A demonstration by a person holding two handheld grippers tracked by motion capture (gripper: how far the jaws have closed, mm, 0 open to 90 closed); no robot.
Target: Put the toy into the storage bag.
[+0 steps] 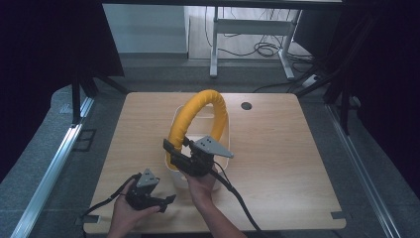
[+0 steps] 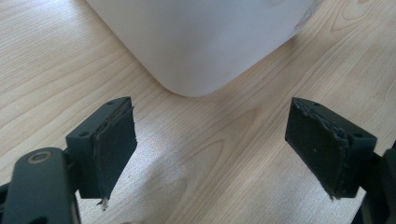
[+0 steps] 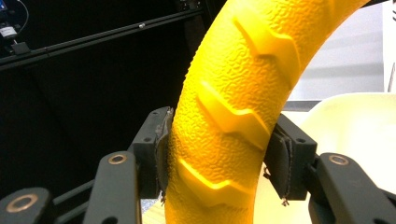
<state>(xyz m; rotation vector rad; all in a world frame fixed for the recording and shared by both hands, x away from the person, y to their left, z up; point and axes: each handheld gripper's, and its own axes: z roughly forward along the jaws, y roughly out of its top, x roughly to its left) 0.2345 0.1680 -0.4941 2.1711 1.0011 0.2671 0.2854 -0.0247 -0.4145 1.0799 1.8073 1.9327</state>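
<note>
Yellow ring (image 1: 198, 116) stands arched over the white bin (image 1: 224, 130) at table centre, clamped at its 7 o'clock end by the right claw (image 1: 174, 153). Left claw (image 2: 210, 149) hangs spread, empty, before the bin's corner. Right gripper view confirms the clamp; next, I judge, lowering it inside

Right tool (image 1: 174, 152) raised, jaws clamped, left tool (image 1: 168, 200) low, jaws apart

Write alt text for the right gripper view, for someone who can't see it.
The right gripper is shut on a curved yellow ring with a pebbled surface and raised chevron ridges, one black finger pressed against each side. A pale tub sits behind it at the right, with dark framing at the left.
</note>
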